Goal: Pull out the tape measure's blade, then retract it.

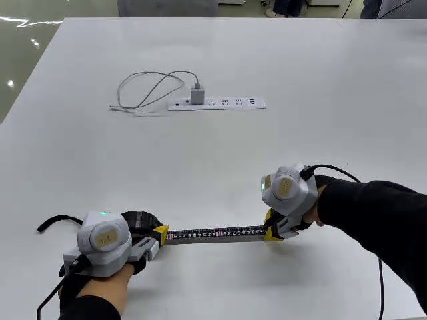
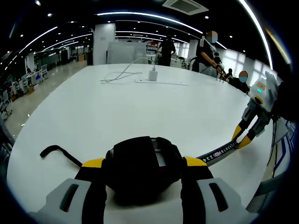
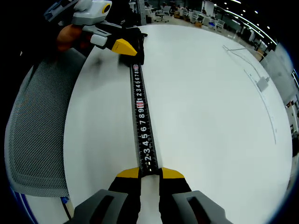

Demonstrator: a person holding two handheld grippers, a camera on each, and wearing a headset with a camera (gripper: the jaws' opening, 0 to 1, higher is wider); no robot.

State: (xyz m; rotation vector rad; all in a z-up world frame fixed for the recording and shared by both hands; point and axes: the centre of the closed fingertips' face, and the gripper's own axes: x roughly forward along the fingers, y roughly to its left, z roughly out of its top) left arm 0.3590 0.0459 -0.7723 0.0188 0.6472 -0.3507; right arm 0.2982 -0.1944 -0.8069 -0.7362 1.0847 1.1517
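Observation:
A black tape measure case (image 2: 142, 168) sits between the yellow-tipped jaws of my left gripper (image 1: 155, 235), which is shut on it at the table's near left. Its black blade (image 1: 215, 233) with white numbers lies pulled out to the right along the table. My right gripper (image 1: 271, 232) is shut on the blade's free end. In the right gripper view the blade (image 3: 141, 116) runs from my right gripper (image 3: 149, 173) up to the case (image 3: 133, 46) held in the left gripper (image 3: 119, 45). A black wrist strap (image 2: 58, 153) trails from the case.
A white power strip (image 1: 217, 103) with a plugged charger (image 1: 197, 95) and a looped grey cable (image 1: 147, 90) lies at mid table. A mesh chair (image 3: 35, 135) stands by the near table edge. People stand beyond the far end of the table (image 2: 93, 112).

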